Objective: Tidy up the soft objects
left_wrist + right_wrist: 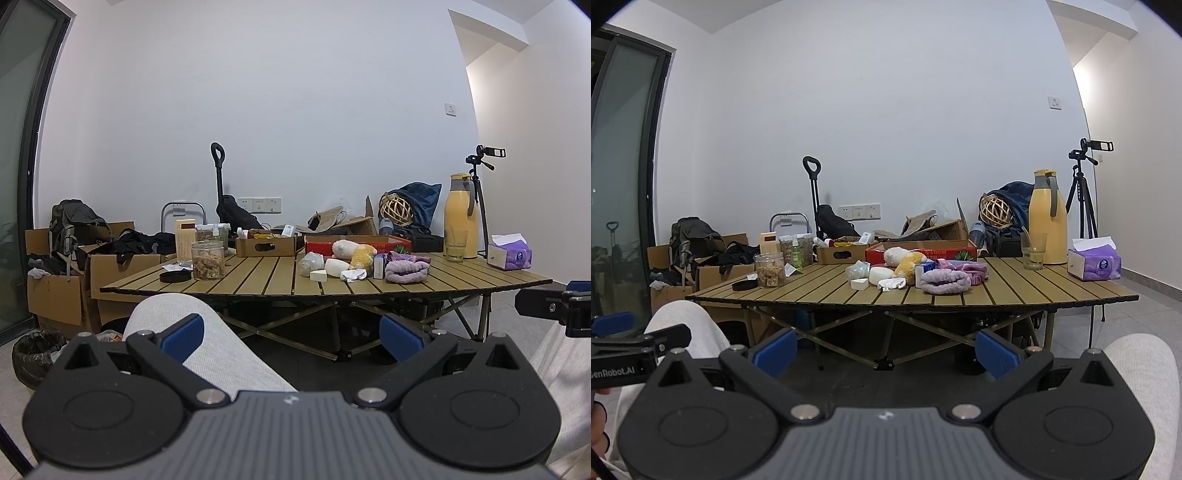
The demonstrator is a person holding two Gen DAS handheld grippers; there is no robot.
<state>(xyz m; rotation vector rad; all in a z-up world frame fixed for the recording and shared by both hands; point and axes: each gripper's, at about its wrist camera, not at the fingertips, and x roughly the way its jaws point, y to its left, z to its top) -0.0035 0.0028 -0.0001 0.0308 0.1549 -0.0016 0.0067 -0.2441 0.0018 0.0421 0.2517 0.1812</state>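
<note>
Two hand-held grippers, left gripper [291, 334] and right gripper [886, 352], we find spread apart, empty, short of the slatted wooden table [1015, 295]. The folded lilac towel [945, 281] and yellow-white plush toy [905, 260] lie mid-table, before a red cardboard tray [919, 250]. A glass jar [770, 270] holds brown chunks.

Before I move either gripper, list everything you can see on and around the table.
purple towel: 1, lilac, table front centre
plush toy: 1, white-yellow, behind towel
white foam pieces: 2, left of towel
red box: 1, behind plush
glass jar: 1, lid off, table left
thermos: 1, yellow, table right
tissue pack: 1, purple, far right
table: 1, tan slats
left gripper: open, empty
right gripper: open, empty
</note>
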